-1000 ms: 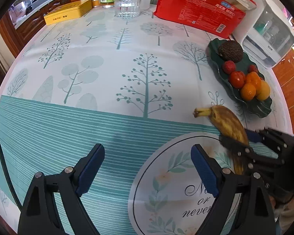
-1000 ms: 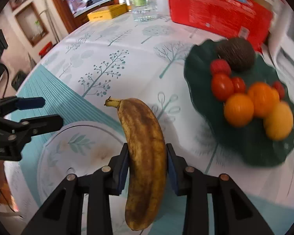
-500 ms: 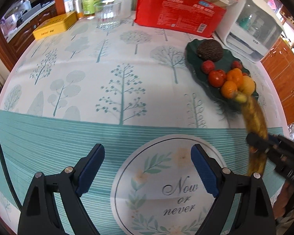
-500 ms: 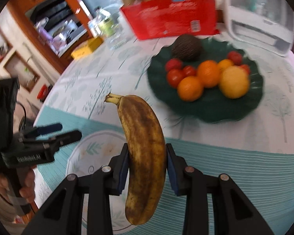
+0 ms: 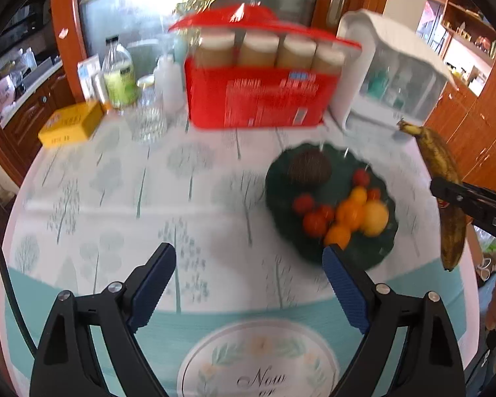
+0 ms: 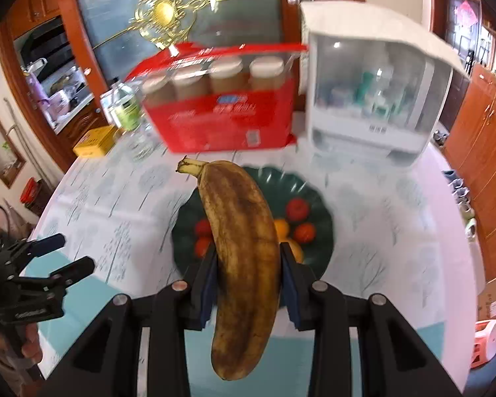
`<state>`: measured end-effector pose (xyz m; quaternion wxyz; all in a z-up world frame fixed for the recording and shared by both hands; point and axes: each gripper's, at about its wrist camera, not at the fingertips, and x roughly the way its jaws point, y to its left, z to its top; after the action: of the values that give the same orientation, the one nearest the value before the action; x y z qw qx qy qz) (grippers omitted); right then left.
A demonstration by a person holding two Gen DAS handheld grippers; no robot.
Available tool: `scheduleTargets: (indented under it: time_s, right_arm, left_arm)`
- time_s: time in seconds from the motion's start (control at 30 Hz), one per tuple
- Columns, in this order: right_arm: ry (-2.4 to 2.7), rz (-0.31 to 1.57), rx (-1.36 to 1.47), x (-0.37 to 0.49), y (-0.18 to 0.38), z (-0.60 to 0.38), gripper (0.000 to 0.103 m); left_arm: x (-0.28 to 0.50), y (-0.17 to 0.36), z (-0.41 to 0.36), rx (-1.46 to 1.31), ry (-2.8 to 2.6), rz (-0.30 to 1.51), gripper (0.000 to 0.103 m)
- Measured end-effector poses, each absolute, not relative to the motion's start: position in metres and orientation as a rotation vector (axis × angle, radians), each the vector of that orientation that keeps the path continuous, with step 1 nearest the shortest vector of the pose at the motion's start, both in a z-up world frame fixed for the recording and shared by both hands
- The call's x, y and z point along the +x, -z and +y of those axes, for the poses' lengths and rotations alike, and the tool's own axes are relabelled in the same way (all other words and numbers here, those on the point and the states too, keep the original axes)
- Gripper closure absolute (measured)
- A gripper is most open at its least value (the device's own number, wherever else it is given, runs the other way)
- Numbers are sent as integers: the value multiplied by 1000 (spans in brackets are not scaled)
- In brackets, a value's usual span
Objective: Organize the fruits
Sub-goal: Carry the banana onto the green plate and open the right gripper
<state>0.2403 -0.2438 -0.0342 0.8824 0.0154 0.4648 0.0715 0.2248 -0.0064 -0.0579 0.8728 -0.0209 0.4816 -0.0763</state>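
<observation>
A brown-spotted banana [image 6: 238, 218] hangs in the air above the table, and my right gripper [image 6: 247, 249] is shut on its middle. It hovers over the dark green plate [image 6: 320, 218], stem pointing away. The left wrist view shows the same banana [image 5: 441, 165] at the right edge, above and right of the plate [image 5: 340, 172]. The plate holds an avocado [image 5: 309, 167], oranges [image 5: 350, 213] and tomatoes [image 5: 314, 223]. My left gripper [image 5: 248, 253] is above the tablecloth near the plate's near edge. Its jaws are opening and nothing is between them.
At the back of the round table stand a red box of jars [image 5: 258, 99], a white plastic cabinet [image 5: 390, 79], a drinking glass [image 5: 147, 122], a yellow tin [image 5: 71, 124] and a bottle [image 5: 119, 72]. Wooden cabinets surround the table.
Both grippers have risen and tilted up, so more of the room shows. The right gripper carried the banana from near the tablecloth to above the plate. The left jaws spread slightly.
</observation>
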Motion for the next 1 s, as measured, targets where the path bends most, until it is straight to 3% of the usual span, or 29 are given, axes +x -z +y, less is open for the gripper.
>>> scheduleTargets:
  time_s: [0.23,0.67,1.0]
  right_arm:
    - [-88,1014,64,296,46,-251,68]
    - [14,1236,149,358,142,-250,68]
    - [2,1278,129,368,159,-243,65]
  left_arm:
    - [264,44,-22,-35,160,973,5]
    - [285,98,-26,-49,163,1074,5]
    - [293,117,-15,-76,141,1112,5]
